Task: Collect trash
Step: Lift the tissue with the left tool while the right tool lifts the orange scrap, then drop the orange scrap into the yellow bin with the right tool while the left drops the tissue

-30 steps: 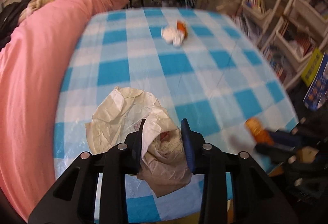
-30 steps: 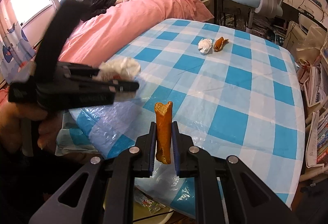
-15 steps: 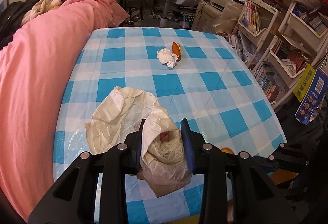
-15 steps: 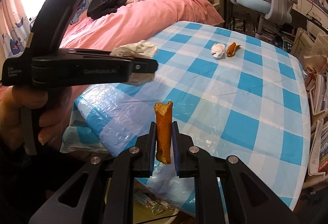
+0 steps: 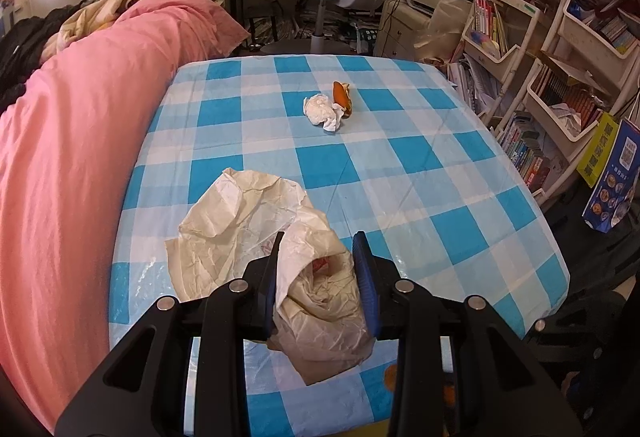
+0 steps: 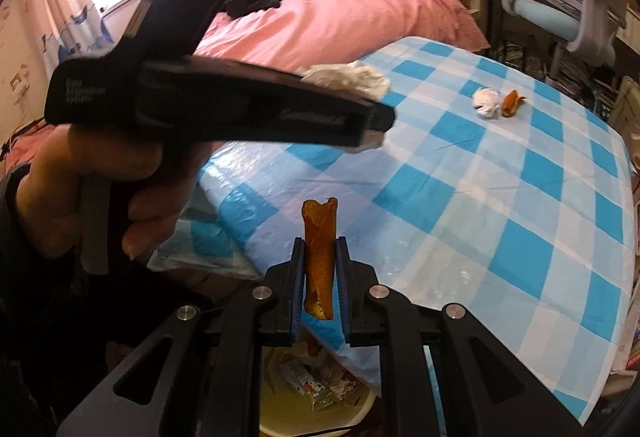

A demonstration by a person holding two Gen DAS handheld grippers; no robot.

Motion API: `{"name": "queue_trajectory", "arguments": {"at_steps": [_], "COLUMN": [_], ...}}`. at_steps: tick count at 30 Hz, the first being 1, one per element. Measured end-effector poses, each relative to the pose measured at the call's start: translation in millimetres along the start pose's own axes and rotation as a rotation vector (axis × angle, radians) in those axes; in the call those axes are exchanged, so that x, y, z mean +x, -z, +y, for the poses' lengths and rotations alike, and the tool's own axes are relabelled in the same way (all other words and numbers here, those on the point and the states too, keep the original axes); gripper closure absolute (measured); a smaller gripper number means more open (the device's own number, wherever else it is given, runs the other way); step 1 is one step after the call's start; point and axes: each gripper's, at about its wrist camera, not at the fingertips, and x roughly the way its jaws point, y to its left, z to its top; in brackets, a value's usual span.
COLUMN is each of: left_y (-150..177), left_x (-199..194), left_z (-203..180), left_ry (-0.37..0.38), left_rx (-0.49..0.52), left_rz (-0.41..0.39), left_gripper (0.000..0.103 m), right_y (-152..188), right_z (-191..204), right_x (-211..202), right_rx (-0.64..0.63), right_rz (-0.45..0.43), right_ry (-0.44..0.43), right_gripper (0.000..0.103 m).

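Between right gripper (image 6: 319,279) jaws, unlabelled orange peel (image 6: 319,257); left gripper (image 6: 224,109) lettering blurred.

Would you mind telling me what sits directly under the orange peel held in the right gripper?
Below the orange peel in the right gripper, a yellowish bin sits beside the table edge, holding a printed wrapper. The gripper's frame hides most of it.

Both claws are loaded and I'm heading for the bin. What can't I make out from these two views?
- Bin, right wrist view: mostly hidden behind right claw and table edge.
- Crumpled wrapper: lower part behind left claw's frame.
- Left claw's tips, right wrist view: blurred.
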Motion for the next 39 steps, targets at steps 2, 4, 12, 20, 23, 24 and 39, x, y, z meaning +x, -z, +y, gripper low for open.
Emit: {"name": "queue_trajectory", "arguments": {"at_steps": [2, 4, 12, 20, 23, 24, 39], "left_y": [0, 0, 1, 1, 1, 1, 86], "left_x": [0, 0, 0, -1, -1, -1, -15], "left_z": [-1, -1, -2, -4, -4, -4, -13], "left_ry": [-0.003, -0.005, -0.013, -0.015, -0.014, -0.015, 0.011], "left_rx": [0.005, 0.006, 0.014, 0.017, 0.016, 0.016, -0.017], "left_rz": [0.0, 0.0, 0.0, 0.001, 0.0, 0.0, 0.116], "left_gripper": [0.072, 0.072, 0.072, 0.072, 0.072, 0.072, 0.072], "right_y": [1, 2, 7, 22, 24, 24, 57], "right_z": [3, 5, 15, 32, 33, 32, 12], "right_x": [1, 2, 6, 22, 19, 17, -25], "right_rx": [-0.012, -0.024, -0.069, -0.159, -0.168, -0.169, -0.038], "right_rz": [0.009, 0.018, 0.059, 0.191, 0.201, 0.199, 0.137], "right_ry": [-0.009, -0.017, -0.048, -0.082, -0.084, -0.077, 0.323], "right_gripper": [0.087, 0.087, 0.087, 0.072, 0.058, 0.058, 0.028]}}
